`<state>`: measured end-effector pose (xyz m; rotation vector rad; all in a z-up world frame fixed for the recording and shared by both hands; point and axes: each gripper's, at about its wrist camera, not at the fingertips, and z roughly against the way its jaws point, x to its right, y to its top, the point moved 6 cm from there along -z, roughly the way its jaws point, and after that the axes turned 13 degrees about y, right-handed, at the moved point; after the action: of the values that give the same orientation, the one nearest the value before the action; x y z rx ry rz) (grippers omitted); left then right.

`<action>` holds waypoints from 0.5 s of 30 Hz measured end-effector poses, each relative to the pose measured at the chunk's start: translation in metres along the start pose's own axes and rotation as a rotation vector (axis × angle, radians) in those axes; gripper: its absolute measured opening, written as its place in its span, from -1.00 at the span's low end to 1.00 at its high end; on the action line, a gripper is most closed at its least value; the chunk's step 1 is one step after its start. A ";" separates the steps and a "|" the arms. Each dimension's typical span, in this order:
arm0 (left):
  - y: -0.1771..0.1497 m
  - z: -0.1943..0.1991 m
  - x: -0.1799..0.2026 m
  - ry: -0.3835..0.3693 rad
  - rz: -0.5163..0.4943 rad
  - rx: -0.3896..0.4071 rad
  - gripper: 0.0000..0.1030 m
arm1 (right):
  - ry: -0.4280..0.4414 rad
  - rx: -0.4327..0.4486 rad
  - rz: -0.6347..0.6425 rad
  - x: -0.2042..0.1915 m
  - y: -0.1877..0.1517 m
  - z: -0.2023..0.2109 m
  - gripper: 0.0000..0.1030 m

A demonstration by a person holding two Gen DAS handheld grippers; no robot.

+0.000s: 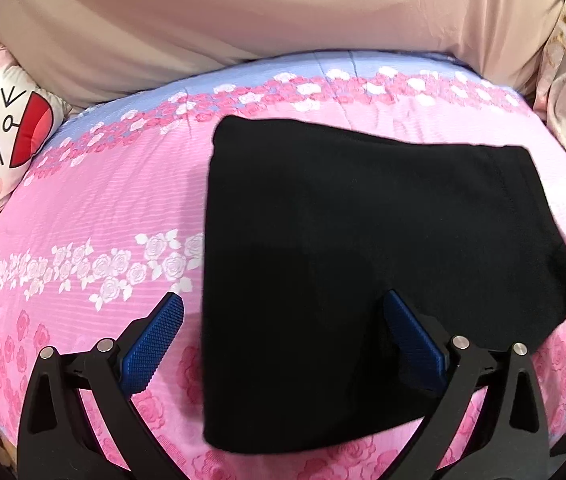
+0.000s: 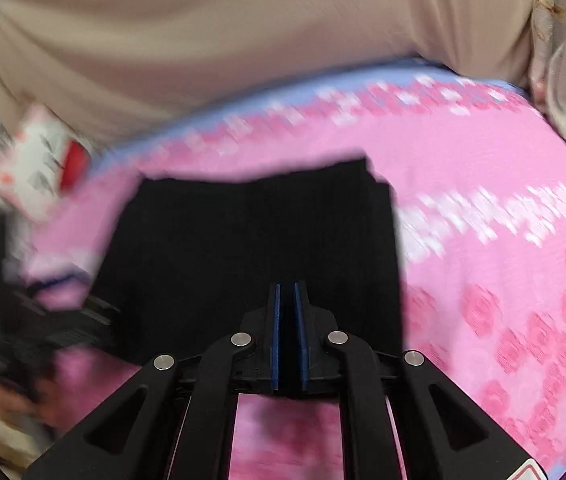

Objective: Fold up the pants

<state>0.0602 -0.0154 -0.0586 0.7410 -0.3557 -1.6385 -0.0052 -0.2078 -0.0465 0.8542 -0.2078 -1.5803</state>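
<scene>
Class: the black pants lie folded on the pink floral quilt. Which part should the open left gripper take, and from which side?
Probably the near-left edge of the black pants, approached from the left, low over the pink quilt. That edge runs straight and lies between the left gripper's open fingers.

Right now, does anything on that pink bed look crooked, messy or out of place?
Mostly tidy. The black pants lie folded into a compact block on the pink floral bedspread, but they sit skewed to its flower bands, and in the right wrist view the far edge looks stepped, layers not quite flush. That view is blurred.
</scene>
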 end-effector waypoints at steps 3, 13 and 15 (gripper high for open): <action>-0.001 0.017 -0.018 -0.006 0.020 0.042 0.90 | 0.115 0.069 -0.115 0.009 -0.007 0.027 -0.87; -0.033 0.012 -0.067 0.004 0.129 -0.049 0.90 | 0.018 0.142 -0.211 0.052 -0.036 0.064 -0.19; -0.036 0.017 -0.062 0.004 0.121 -0.050 0.90 | 0.003 0.138 -0.214 0.053 -0.040 0.063 -0.19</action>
<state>0.0252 0.0490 -0.0509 0.6724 -0.3493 -1.5267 -0.0740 -0.2686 -0.0463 1.0130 -0.2311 -1.7794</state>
